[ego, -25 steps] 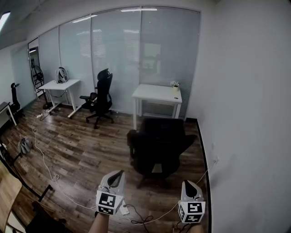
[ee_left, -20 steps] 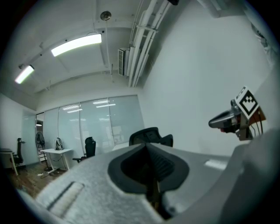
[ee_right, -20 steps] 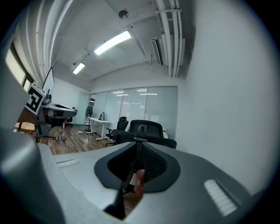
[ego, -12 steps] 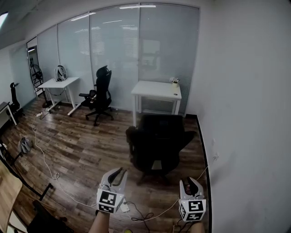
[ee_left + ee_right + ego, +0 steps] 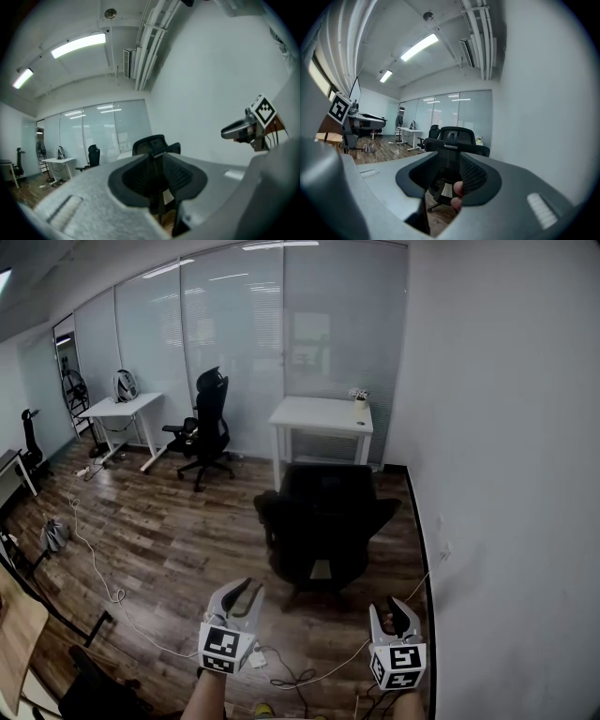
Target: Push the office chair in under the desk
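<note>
Currently the office chair (image 5: 323,531) stands on the wooden floor (image 5: 169,549) just in front of the white counter (image 5: 322,414). Its backrest is turned toward the person and its seat faces the counter; it is not yet under it. This orientation suits a straight push on the backrest. The left gripper (image 5: 246,592) and the right gripper (image 5: 396,613) are held low and side by side, both aimed at the backrest and well apart from it. Both are released: the jaws of each are opening, and each gripper view shows only the distant chair through the gap. The widening jaws are probably meant to bear on the backrest. A loose cable (image 5: 300,676) lies on the floor between the grippers and the chair and is a likely trip hazard.
</note>
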A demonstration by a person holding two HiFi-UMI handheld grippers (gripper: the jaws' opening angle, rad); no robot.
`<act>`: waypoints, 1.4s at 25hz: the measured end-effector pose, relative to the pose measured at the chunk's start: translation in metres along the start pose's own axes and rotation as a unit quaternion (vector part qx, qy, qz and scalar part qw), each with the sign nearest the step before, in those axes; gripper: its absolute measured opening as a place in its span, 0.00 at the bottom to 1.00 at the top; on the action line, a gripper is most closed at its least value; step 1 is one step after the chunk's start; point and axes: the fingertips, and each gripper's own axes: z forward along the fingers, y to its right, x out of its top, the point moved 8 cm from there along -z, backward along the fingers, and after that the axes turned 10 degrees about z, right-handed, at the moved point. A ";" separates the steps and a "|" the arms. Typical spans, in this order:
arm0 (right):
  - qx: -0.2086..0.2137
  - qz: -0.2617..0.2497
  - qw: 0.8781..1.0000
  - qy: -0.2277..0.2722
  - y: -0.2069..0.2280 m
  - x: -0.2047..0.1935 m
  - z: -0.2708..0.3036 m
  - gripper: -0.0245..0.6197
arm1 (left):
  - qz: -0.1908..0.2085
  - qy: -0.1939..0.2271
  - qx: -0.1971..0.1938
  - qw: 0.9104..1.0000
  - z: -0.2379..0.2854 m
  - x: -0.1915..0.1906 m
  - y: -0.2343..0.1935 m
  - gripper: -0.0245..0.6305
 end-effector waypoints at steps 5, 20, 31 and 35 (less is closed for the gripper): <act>0.014 -0.001 1.000 0.001 0.021 0.003 -0.011 0.23 | -0.003 -0.002 0.010 1.000 0.003 0.011 0.020 0.18; 0.038 -0.011 0.999 0.005 0.062 -0.005 -0.001 0.23 | 0.012 -0.003 0.002 1.000 0.038 0.020 0.053 0.18; 0.043 -0.029 0.999 0.005 0.090 0.000 0.082 0.23 | 0.010 0.003 -0.006 1.000 0.124 -0.003 0.026 0.18; 0.054 -0.023 0.998 0.009 0.101 0.008 0.133 0.23 | 0.004 0.003 -0.005 1.000 0.171 -0.015 -0.002 0.18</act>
